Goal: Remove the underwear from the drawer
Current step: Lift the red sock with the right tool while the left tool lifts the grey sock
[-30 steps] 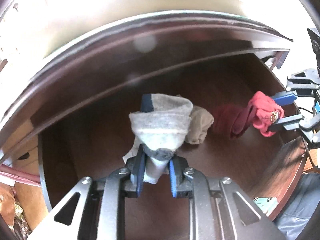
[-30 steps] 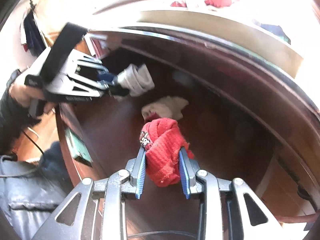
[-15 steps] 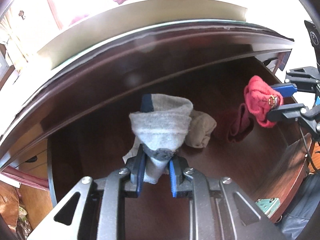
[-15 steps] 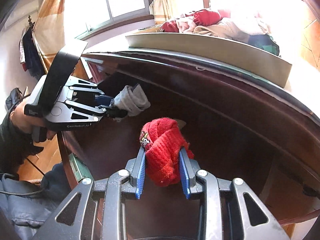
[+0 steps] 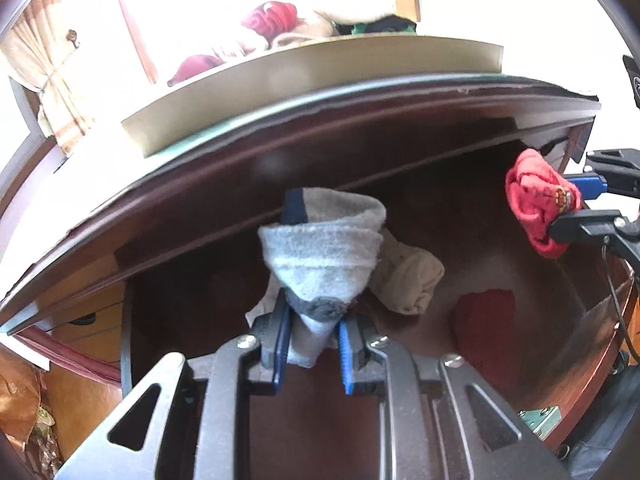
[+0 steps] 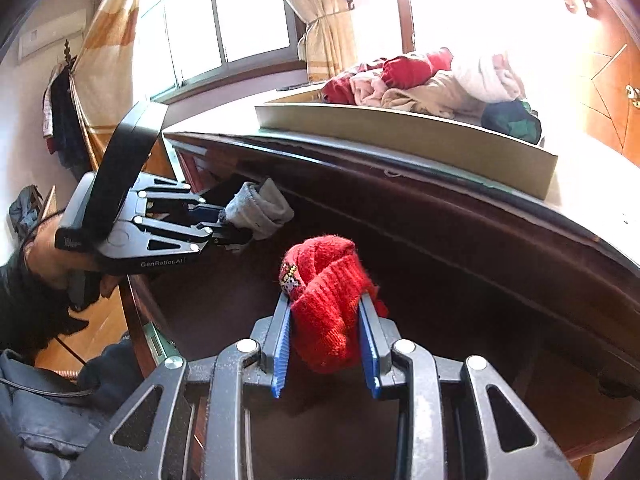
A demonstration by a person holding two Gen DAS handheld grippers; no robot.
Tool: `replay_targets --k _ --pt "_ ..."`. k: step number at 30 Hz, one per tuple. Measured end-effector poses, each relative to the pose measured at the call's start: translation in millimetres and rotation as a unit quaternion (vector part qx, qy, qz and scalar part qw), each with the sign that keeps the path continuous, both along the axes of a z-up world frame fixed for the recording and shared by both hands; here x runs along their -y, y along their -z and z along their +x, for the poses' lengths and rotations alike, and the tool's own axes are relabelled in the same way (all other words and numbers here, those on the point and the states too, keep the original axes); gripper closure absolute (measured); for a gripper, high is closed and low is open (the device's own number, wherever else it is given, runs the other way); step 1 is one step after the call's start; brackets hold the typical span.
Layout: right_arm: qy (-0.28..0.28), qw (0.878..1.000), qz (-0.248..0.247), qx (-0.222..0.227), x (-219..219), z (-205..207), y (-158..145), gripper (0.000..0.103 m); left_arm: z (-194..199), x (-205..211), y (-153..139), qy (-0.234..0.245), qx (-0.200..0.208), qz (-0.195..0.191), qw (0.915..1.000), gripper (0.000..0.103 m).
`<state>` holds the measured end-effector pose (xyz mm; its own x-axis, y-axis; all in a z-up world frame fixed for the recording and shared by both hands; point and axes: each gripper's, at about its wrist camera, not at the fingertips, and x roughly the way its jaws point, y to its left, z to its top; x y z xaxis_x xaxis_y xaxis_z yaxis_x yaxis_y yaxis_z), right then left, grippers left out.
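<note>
The left gripper [image 5: 312,350] jaws pinch a grey sock [image 5: 320,256], the right gripper [image 6: 326,350] jaws a red sock [image 6: 328,300]; 2 pieces, beige sock [image 5: 408,280] and dark red cloth [image 5: 486,320], remain in the drawer [image 5: 500,232] below.

The left wrist view looks forward and down along its own tongs [image 5: 313,350], close over the open drawer [image 5: 192,304], toward the table [image 5: 280,132] edge above it. The right wrist view looks down its tongs [image 6: 326,344] from the drawer's other side, also close, tilted less steeply, so the window [image 6: 224,12] shows. Both views share the drawer, the cardboard box [image 5: 320,76] on top, and each other's tongs at the frame edge.
</note>
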<state>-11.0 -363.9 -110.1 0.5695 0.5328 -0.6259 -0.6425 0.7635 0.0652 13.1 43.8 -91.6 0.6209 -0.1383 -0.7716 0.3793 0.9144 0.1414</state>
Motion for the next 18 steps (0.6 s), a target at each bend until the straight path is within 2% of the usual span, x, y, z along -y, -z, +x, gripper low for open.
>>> replay_targets --k 18 --pt "0.016 0.999 0.025 0.028 8 -6 -7 0.07 -49 -17 -15 -0.044 0.075 -0.042 0.9953 0.084"
